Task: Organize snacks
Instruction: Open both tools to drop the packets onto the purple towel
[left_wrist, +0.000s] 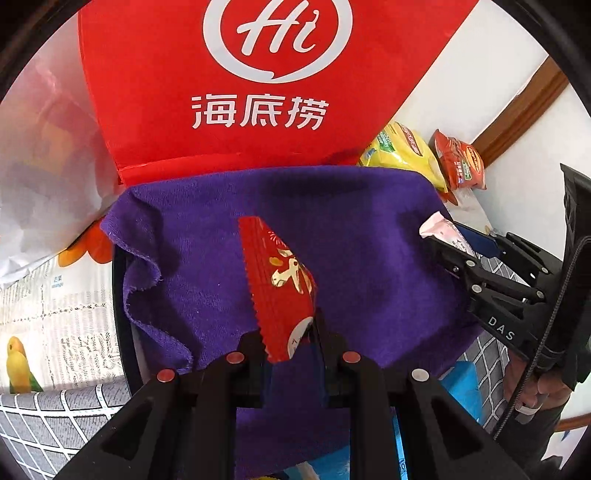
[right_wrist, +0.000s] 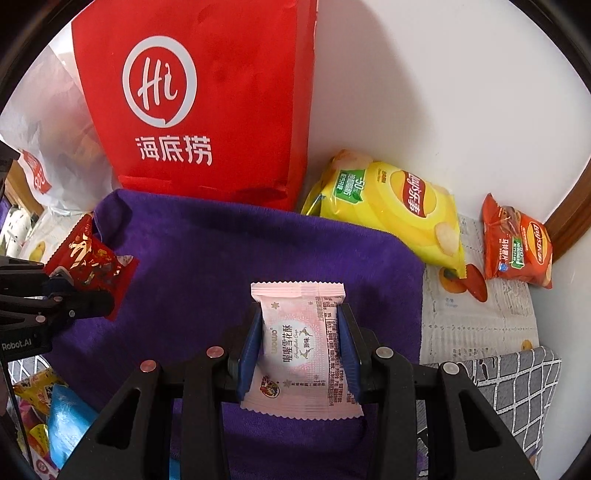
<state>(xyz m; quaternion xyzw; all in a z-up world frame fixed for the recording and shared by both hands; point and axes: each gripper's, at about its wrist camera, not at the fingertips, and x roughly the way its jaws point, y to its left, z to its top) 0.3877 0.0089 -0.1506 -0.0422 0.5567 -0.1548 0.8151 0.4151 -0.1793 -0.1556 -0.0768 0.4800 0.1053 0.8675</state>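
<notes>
My left gripper is shut on a flat red snack packet with gold print, pinching its lower edge over a purple cloth. The same red packet and the left gripper show at the left of the right wrist view. My right gripper is shut on a pink and white snack packet, its blue pads pressing both sides, above the purple cloth. In the left wrist view the pink packet sticks out of the right gripper at the right.
A tall red bag with a white "Hi" logo stands behind the cloth, against a white wall. A yellow chips bag and a small red-orange chips bag lie at the right. More snacks sit at the lower left. A white plastic bag lies left.
</notes>
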